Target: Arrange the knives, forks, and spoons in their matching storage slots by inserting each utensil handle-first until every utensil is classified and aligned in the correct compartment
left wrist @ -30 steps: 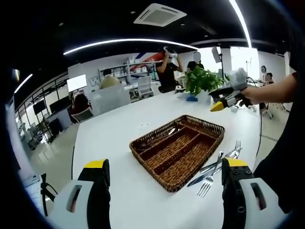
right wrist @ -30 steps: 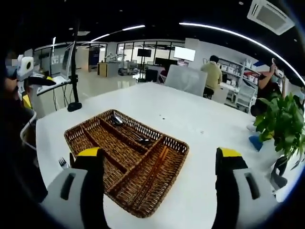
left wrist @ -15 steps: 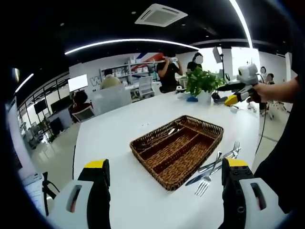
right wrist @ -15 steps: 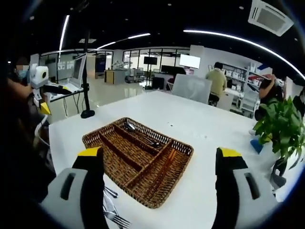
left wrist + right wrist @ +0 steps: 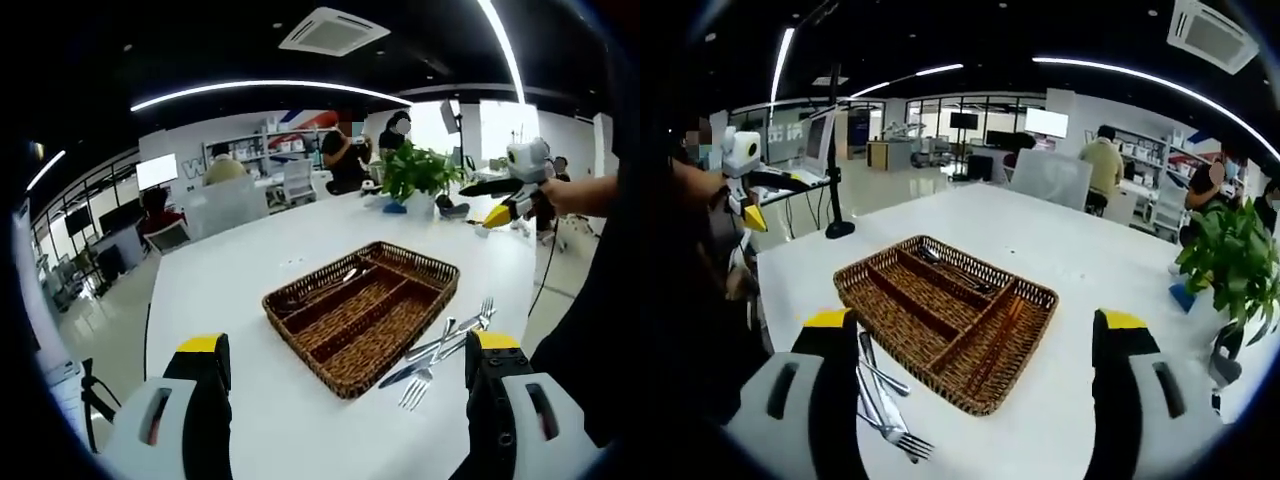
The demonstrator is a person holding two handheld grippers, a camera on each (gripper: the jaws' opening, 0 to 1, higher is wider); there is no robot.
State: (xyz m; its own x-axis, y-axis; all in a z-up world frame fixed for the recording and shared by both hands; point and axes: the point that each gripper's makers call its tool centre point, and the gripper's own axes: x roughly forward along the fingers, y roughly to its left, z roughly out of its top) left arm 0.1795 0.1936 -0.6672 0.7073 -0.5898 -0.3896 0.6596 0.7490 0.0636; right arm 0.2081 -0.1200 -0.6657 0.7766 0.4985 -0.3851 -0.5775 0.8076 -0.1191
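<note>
- The wicker tray (image 5: 430, 272) lies flat on the white bench (image 5: 240, 260), near the bench's middle. It has long compartments separated by woven dividers.
- In the left gripper view, a loose pile of utensils (image 5: 440, 350) lies on the bench just beside one long side of the tray; forks are recognisable by their tines.
- In the right gripper view, the same tray (image 5: 940, 262) has at least one metal utensil (image 5: 952, 272) lying in its far compartment. Its type cannot be determined.
- The left hand-held gripper (image 5: 345, 362) is above the bench with its jaws apart, holding nothing.
- The right hand-held gripper (image 5: 975, 335) likewise has its jaws apart and empty, above the bench short of the tray.
- A potted plant (image 5: 420, 172) stands at the far end of the bench.
</note>
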